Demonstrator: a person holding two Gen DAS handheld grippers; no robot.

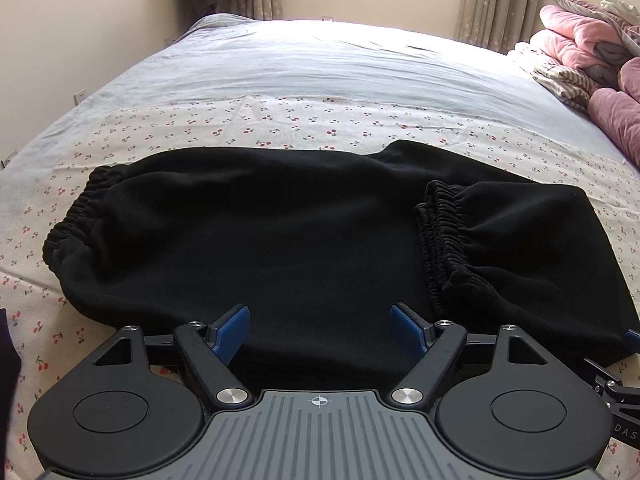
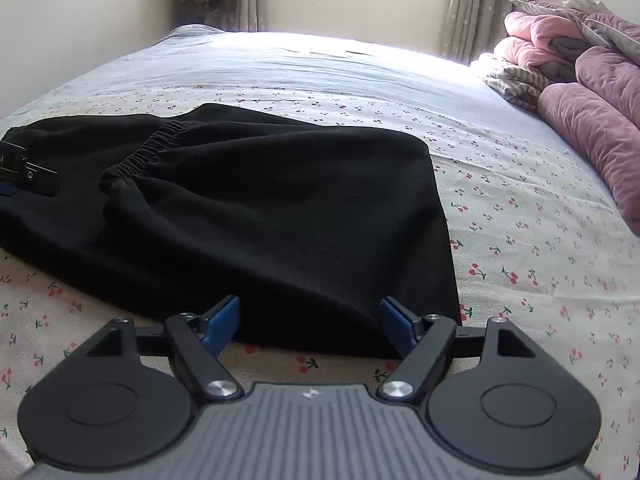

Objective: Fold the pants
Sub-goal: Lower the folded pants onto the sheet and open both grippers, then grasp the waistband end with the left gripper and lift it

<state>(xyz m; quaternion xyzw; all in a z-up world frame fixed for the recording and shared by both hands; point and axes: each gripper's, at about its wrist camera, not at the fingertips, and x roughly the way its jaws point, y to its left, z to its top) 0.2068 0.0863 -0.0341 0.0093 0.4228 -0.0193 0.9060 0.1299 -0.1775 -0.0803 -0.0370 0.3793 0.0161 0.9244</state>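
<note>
Lying flat across the near part of the bed (image 1: 320, 64), the black pants (image 1: 256, 232) are folded over on themselves, so that the gathered leg cuffs (image 1: 440, 232) rest on top of the cloth toward the right, while the elastic waistband (image 1: 76, 208) bunches at the far left end. The bed wears a cherry-print sheet (image 1: 280, 120) under the pants and a pale grey blanket further off.

The left gripper (image 1: 320, 330) hangs over the near edge of the pants with its jaws spread wide. Its blue pads (image 1: 232, 330) stand well apart, with black cloth showing between them, but neither pad presses on it; nothing is pinched.

The right gripper (image 2: 310, 326) sits at the near right corner of the fold, jaws likewise spread. The edge of the pants (image 2: 256, 216) runs between its pads (image 2: 222, 322), and the right pad stands just beside the corner of the cloth; whether it actually touches the cloth I cannot tell. No cloth is gripped there.

In the right wrist view, part of the left gripper (image 2: 24, 172) shows at the left edge, over the cloth.

Pink and mauve quilts (image 2: 580, 92) are piled at the far right of the bed, and curtains (image 2: 464, 4) hang by a bright window beyond.
</note>
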